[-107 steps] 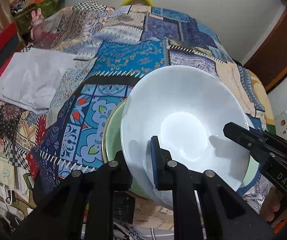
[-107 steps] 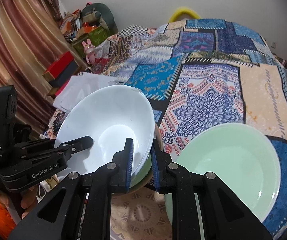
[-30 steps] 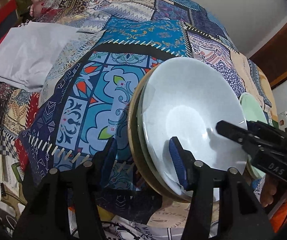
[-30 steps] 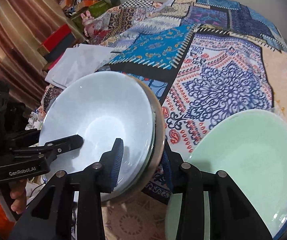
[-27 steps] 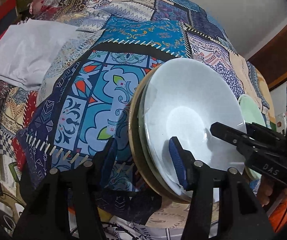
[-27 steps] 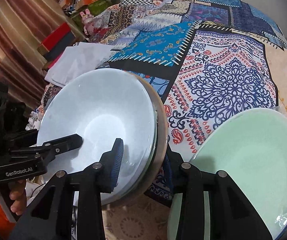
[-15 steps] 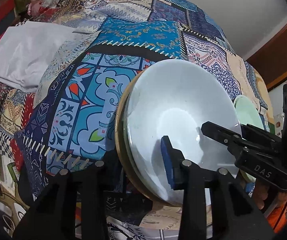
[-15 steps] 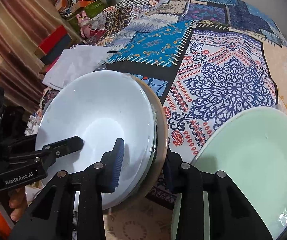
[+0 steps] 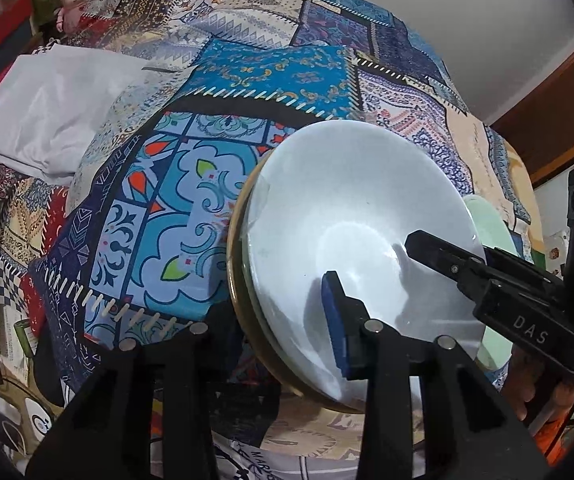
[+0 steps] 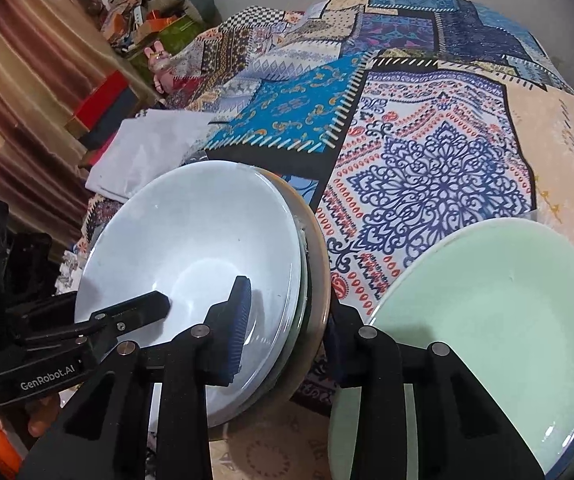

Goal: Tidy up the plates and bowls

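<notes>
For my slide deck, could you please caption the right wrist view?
Both tools clamp a stack of dishes topped by a white bowl, beside a green plate.

A home bedroom: patchwork bedspread (image 10: 427, 152), striped curtain (image 10: 27, 80), cluttered boxes (image 10: 103, 108).

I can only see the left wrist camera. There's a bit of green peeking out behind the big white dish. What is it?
Observer: A pale green plate. The right wrist view shows nearly all of it, lying on the quilt beside the white dish.
Operator: Is anything on it?
Observer: Nothing that I can see; its face looks bare.
Operator: I see just one finger of the right tool. Where's the other one?
Observer: Behind the brown dish at the bottom of the stack. The right tool straddles the stack's edge, with its blue pad on the white dish.
</notes>
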A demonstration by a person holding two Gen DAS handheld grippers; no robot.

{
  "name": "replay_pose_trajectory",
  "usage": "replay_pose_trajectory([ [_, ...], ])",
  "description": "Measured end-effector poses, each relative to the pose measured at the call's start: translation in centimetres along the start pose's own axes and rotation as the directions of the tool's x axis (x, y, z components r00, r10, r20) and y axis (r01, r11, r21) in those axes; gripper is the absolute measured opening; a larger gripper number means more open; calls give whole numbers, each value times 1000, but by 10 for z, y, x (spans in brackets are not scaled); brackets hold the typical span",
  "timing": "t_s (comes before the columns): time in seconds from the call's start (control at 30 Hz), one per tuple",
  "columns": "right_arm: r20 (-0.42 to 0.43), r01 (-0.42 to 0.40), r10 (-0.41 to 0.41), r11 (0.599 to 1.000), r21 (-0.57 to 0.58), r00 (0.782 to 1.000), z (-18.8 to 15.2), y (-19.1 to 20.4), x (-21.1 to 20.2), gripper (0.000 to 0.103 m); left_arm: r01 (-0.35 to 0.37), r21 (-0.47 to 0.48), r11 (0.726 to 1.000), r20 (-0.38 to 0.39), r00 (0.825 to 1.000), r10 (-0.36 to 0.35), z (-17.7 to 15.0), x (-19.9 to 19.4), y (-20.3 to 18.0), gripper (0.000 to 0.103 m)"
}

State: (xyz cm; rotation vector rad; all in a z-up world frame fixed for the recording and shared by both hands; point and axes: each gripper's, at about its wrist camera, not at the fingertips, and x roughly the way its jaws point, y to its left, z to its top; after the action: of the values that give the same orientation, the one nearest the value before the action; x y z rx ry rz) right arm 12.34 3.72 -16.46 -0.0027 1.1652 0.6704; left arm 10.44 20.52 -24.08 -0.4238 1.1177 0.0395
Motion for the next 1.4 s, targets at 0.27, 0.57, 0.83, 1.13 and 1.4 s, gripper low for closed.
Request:
replay_pose_trajectory([
  [0.27,61,4,-4,1000,9,998,3,-5,-27,31,8,32,999,46,999,-9,8,-18,-20,37],
  [0.57,120,30,-34,999,32,992,5,-17,-58,31,27,87,996,73,997,-33,16,-31,-51,37],
  [0.83,165,49,-60,996,69,985,-1,-36,-86,31,53,126,991,83,994,-64,18,-35,-82,36],
  [1.13,187,65,-87,991,119,979,-12,-62,-106,31,79,175,981,63,994,-91,15,-28,-118,37],
  [1.4,189,78,-108,984,158,976,-25,-84,-118,31,96,205,974,29,994,-104,11,-14,-145,37],
])
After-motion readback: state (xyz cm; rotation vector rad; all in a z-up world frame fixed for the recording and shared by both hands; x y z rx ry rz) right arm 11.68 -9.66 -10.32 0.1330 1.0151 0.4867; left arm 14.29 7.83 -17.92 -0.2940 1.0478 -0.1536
